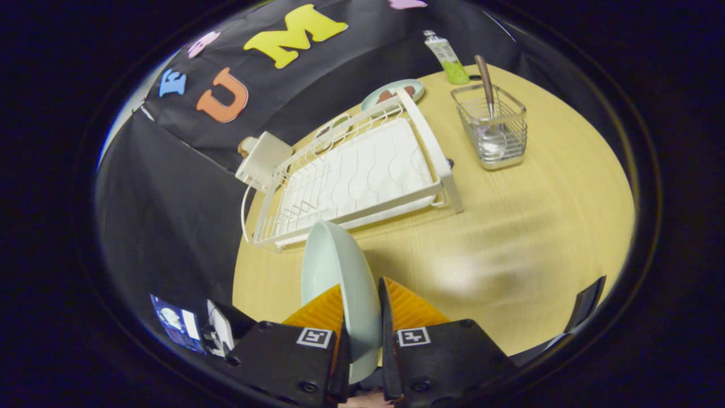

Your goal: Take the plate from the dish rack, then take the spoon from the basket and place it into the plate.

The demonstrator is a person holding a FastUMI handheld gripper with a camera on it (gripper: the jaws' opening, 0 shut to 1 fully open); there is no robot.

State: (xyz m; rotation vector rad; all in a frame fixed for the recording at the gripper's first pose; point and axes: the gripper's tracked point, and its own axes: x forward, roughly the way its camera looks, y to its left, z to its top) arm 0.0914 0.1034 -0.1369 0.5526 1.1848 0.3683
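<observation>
My gripper [362,294] is shut on a pale green plate [335,266], which stands on edge between the two fingers and rises ahead of them, lifted above the wooden table [538,226]. Beyond the plate lies the white dish rack [362,175]. To the right of the rack stands a wire basket [494,133] with a spoon [487,90] upright in it, brown handle up and bowl down.
Behind the rack lie a small plate with brown food [393,93] and another dish [331,127]. A green-tipped tube [447,56] stands near the basket. A white box [261,158] sits at the rack's far left corner. Bare tabletop stretches right of the fingers.
</observation>
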